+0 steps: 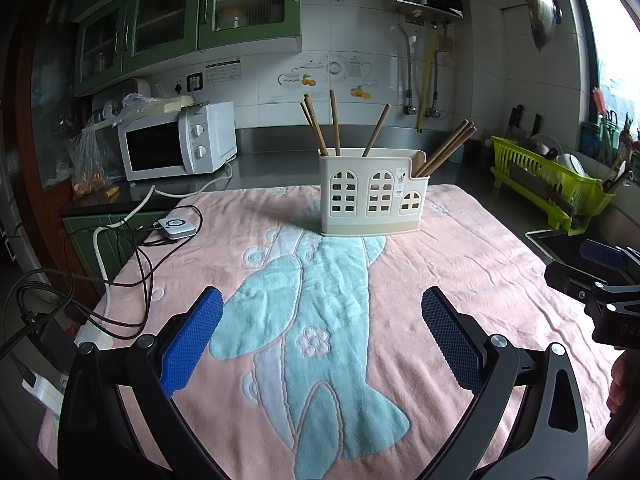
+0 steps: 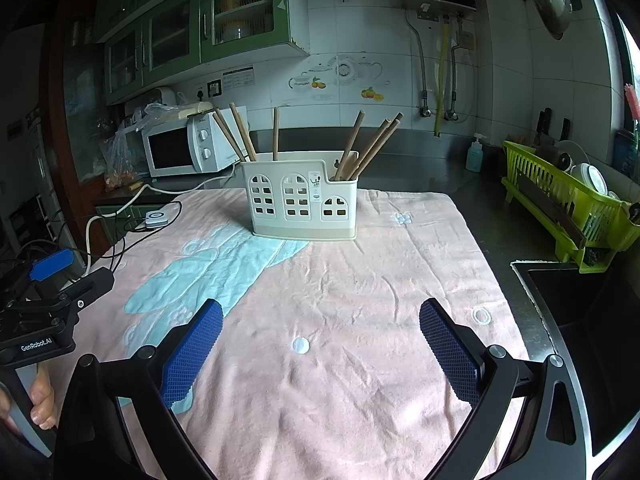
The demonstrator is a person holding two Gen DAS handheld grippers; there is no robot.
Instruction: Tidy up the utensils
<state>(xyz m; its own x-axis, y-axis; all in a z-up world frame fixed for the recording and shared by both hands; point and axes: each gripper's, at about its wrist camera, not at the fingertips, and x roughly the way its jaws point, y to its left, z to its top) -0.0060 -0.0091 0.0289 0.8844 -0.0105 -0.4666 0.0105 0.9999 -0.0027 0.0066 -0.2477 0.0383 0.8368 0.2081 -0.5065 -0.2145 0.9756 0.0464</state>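
Cream holder upright at 12 o'clock on pink towel, chopsticks scattered across compartments. Left gripper, right gripper: jaws spread, empty. Advice: approach high, pinch one stick near top, lift straight.

Matt plastic holder; wooden chopsticks; fuzzy cloth towel

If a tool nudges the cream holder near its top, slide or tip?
The holder looks like thin, perforated plastic, so probably light. It is tall, and chopsticks lean out above it, so a high push may tip it. The towel likely resists sliding.
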